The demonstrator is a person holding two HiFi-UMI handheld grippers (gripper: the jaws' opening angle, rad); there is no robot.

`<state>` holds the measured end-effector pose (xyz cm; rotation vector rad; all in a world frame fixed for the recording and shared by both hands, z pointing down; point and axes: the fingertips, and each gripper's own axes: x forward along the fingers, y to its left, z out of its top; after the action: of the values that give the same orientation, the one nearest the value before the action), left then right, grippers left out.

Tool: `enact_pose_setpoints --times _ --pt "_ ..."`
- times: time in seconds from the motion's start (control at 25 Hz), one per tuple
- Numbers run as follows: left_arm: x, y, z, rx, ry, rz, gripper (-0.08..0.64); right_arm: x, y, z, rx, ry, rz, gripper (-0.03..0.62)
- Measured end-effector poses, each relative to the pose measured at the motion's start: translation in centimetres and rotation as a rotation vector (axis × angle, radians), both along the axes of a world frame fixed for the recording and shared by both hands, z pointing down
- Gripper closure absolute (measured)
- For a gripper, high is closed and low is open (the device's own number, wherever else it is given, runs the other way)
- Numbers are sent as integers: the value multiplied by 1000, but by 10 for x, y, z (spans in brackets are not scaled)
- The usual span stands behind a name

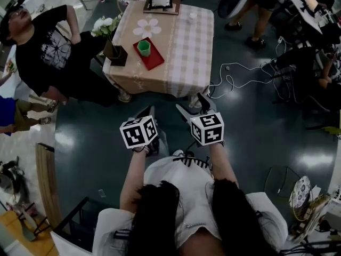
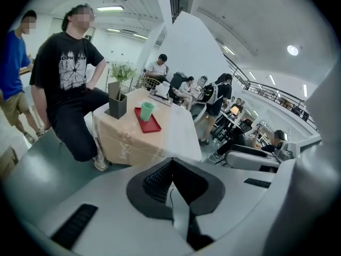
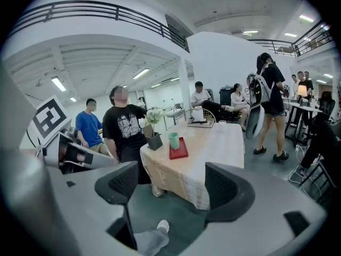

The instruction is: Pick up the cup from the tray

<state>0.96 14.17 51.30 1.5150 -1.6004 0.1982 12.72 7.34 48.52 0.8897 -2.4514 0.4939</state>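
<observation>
The green plastic cup (image 1: 144, 48) is seen upright on the red rectangular tray (image 1: 156, 61), which lies on the table with a checked beige cloth (image 1: 184, 57), at about twelve o'clock from both grippers and well apart from them. The jaws of the right gripper (image 3: 170, 181) are spread wide with nothing between them. The pads of the left gripper (image 2: 171, 184) are closed together on nothing.

Several risks can be judged from here. The dark square planter with white flowers (image 1: 115, 52) stands just beside the tray, at nine o'clock from the cup, so it could be struck by a wide jaw if the approach is made from that side. The cup looks light, so it may be tipped if it is touched by one pad first. The tray could also be pushed along the cloth.
</observation>
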Motion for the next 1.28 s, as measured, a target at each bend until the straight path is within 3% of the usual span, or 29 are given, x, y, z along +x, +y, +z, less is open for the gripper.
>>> enact_pose_setpoints --times 0.56,1.28 --pt "-84 -89 1 -11 -9 13 552 -77 -81 -4 -6 37 8 216" --pt "-148 -133 -3 0 -5 26 552 -158 -130 -1 4 75 -38 207"
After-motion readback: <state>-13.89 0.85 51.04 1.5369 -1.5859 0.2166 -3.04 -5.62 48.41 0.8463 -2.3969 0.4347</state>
